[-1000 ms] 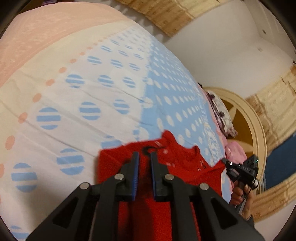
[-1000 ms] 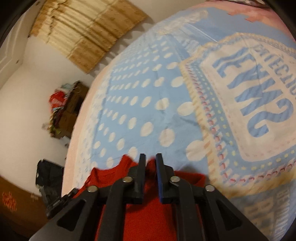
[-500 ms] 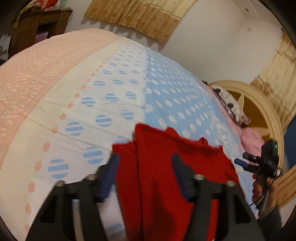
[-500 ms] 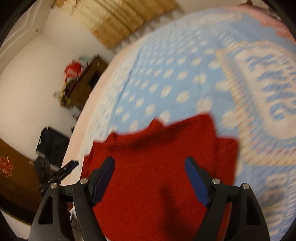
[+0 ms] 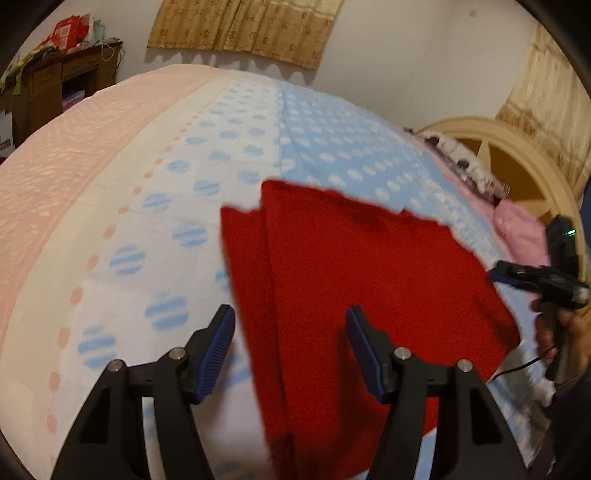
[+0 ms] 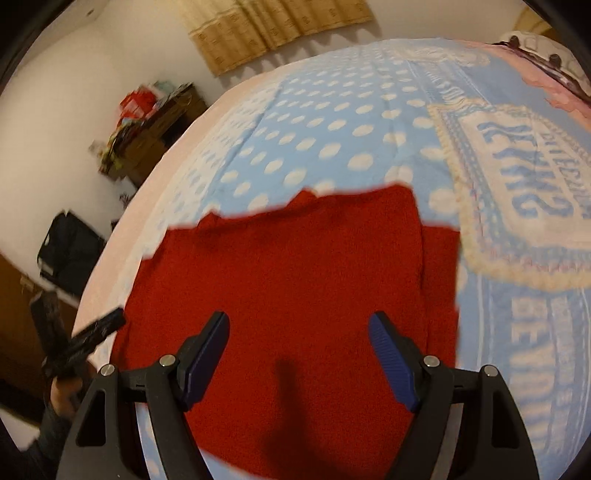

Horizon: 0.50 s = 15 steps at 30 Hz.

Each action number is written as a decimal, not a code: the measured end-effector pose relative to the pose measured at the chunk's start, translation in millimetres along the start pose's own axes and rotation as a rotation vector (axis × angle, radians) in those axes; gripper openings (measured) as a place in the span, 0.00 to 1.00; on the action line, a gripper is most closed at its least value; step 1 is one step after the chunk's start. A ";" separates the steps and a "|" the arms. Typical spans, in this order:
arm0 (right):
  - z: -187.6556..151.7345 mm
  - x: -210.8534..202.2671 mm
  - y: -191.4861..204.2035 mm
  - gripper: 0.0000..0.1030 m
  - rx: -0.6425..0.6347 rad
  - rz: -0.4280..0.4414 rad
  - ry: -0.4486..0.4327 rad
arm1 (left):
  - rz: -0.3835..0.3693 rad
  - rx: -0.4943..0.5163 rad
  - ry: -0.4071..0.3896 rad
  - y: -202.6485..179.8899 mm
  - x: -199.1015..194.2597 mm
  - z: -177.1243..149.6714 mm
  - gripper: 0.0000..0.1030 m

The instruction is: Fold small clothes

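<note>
On the bed (image 5: 110,206) in front of you lies the red garment (image 5: 351,280), flat on the polka-dot sheet (image 6: 332,122). Your left gripper (image 5: 290,349) hangs above it with jaws spread wide, nothing between the blue pads (image 5: 218,347). Its left finger sits over bare sheet just beside the garment's left edge, its right finger over the red cloth. No contact visible. A narrow red strip (image 5: 247,295) shows along the garment's left side, lying under the main panel, so that side looks folded. Far edge of the garment is jagged and a bit blurred.

Your right gripper (image 6: 299,354) is also wide open and holds nothing, both fingers over the red garment (image 6: 288,288). A dark shadow falls on the cloth between them. From this view a similar red strip (image 6: 439,280) runs along the garment's right side, next to the cream-bordered text patch (image 6: 524,177) on the sheet.

Each wrist view catches the other gripper off to the side, held in your hand, near the garment's edge, apart from it.

Background: headboard (image 5: 517,155), pink pillow (image 5: 521,232), cluttered wooden desk (image 5: 48,85), curtains (image 5: 243,26).
</note>
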State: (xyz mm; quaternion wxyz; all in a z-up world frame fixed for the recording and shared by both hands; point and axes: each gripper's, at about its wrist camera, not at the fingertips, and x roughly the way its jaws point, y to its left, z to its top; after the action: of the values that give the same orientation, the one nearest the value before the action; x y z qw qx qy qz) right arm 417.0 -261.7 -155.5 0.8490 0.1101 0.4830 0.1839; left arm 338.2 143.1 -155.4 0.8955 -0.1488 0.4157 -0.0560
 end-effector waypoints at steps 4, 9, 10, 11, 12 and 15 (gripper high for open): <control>-34.6 4.8 -5.8 0.76 -0.020 -0.039 0.030 | 0.003 0.002 0.044 0.4 8.8 -26.5 0.66; -55.4 -30.5 1.2 0.76 -0.001 -0.031 -0.110 | 0.045 0.058 -0.017 -8.9 -0.7 -42.1 0.70; -60.8 -34.1 1.7 0.76 -0.002 -0.025 -0.125 | 0.041 0.050 -0.019 -7.6 -0.7 -41.3 0.70; -64.3 -32.5 2.3 0.76 -0.007 -0.033 -0.116 | 0.037 0.042 -0.024 -5.8 -1.3 -42.9 0.70; -68.3 -28.2 0.8 0.76 -0.010 -0.055 -0.095 | 0.033 0.038 -0.033 -4.6 -1.9 -44.4 0.70; -77.8 -27.7 -6.0 0.76 0.007 -0.071 -0.091 | 0.030 0.032 -0.054 -3.4 -5.1 -49.0 0.71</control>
State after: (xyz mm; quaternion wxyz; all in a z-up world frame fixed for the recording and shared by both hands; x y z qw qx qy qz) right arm 338.3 -278.0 -175.7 0.8757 0.1039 0.4480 0.1469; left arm 297.6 130.3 -180.5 0.9094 -0.1298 0.3925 -0.0452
